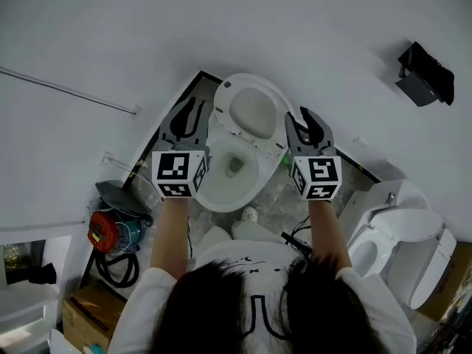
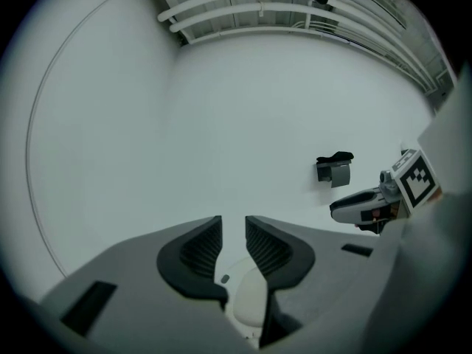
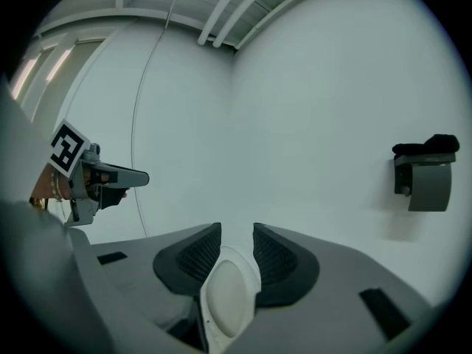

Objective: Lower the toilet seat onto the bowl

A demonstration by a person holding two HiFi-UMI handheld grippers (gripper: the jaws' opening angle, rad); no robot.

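While your left gripper [image 2: 233, 220] & right gripper [image 3: 237, 227] gape empty, the raised white plastic toilet seat [image 1: 253, 109] is prob. stiff, slick: pinch its rim.

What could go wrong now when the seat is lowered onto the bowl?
1. Both jaws stand apart; the left gripper and right gripper flank the raised seat without clamping it. If tipped forward so, it may slip and slam onto the bowl.
2. Only the seat's thin rim shows between the right jaws, so a grip there may be shallow.
3. Uneven pulling from the two sides could twist the seat sideways.
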